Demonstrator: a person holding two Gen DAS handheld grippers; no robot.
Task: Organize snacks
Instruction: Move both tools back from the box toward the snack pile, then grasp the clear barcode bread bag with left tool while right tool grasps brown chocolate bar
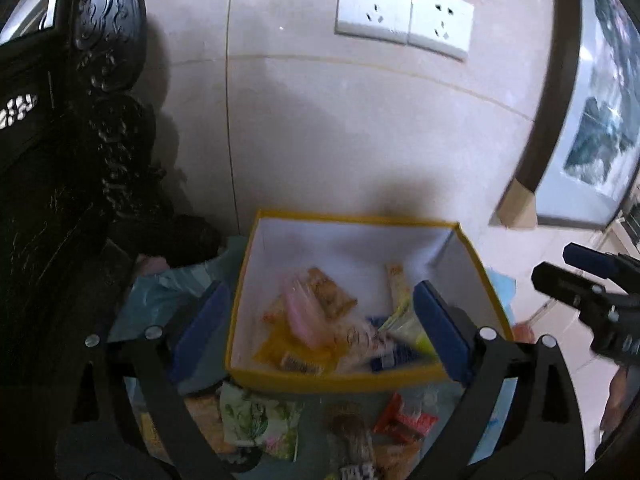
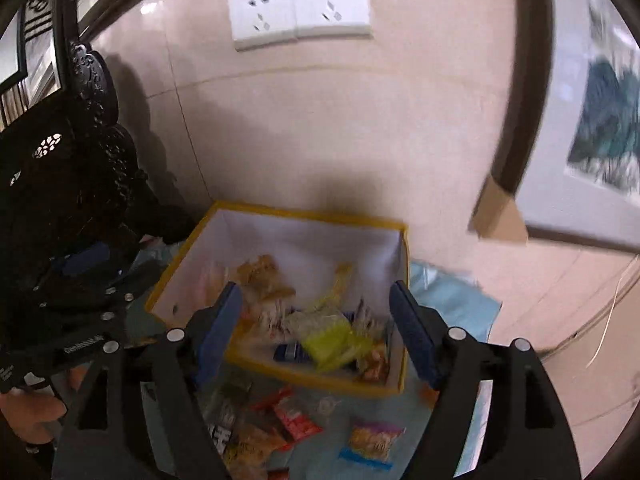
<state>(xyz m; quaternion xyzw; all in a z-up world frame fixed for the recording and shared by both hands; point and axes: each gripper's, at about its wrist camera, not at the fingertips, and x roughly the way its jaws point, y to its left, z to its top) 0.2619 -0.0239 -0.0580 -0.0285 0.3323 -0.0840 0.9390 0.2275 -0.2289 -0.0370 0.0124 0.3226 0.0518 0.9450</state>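
A yellow-rimmed white box (image 1: 340, 378) stands against the wall and holds several snack packets, among them a pink one (image 1: 302, 312) and a lime-green one (image 2: 328, 338). The box also shows in the right wrist view (image 2: 312, 382). My left gripper (image 1: 320, 320) is open and empty above the box's front. My right gripper (image 2: 316, 328) is open and empty above the box too. Loose snacks lie in front of the box: a green-white packet (image 1: 256, 424), a red packet (image 2: 294, 418), a purple and blue packet (image 2: 374, 442).
A carved black wooden chair (image 1: 80, 160) stands to the left. A tiled wall with two white sockets (image 1: 404, 20) is behind the box. A framed picture (image 1: 600, 120) leans at the right. A light blue cloth (image 2: 452, 304) covers the table.
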